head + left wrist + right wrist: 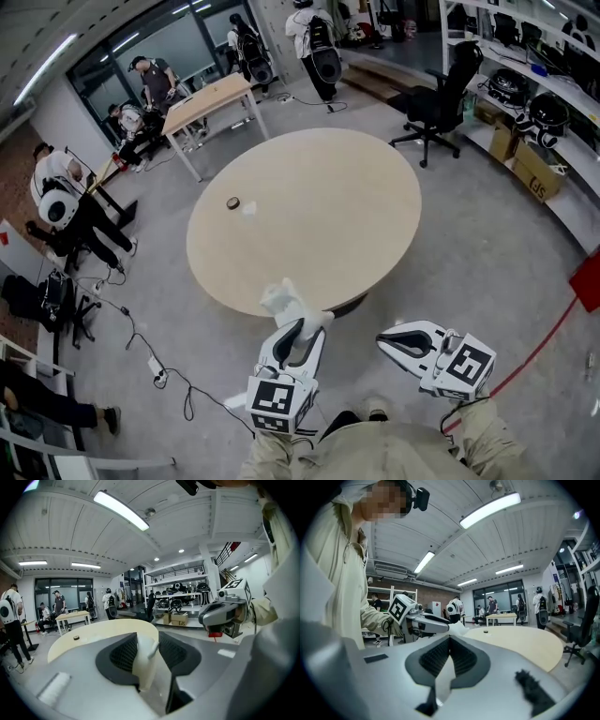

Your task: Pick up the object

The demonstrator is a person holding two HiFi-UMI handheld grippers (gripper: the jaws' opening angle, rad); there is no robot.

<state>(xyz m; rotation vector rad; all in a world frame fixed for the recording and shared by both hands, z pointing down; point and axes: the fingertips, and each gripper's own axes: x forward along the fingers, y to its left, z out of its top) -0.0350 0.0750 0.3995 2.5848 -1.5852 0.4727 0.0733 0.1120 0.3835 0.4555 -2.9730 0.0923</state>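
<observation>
My left gripper (pixel 302 324) is shut on a white object (pixel 279 298), held in the air just off the near edge of the round beige table (pixel 356 216). In the left gripper view the cream-white object (pixel 143 663) stands pinched between the dark pads of that gripper (pixel 147 639). My right gripper (pixel 386 339) hangs to the right, above the floor, shut with nothing in it; its pads meet in the right gripper view (pixel 449 640). A small dark round thing (pixel 233 202) lies on the table's far left part, with a pale scrap beside it.
A black office chair (pixel 441 89) stands beyond the table at the right, with shelves of boxes behind it. A wooden desk (pixel 211 101) and several people are at the back left. Cables (pixel 141 347) trail on the floor at the left. A red line (pixel 534 356) crosses the floor at the right.
</observation>
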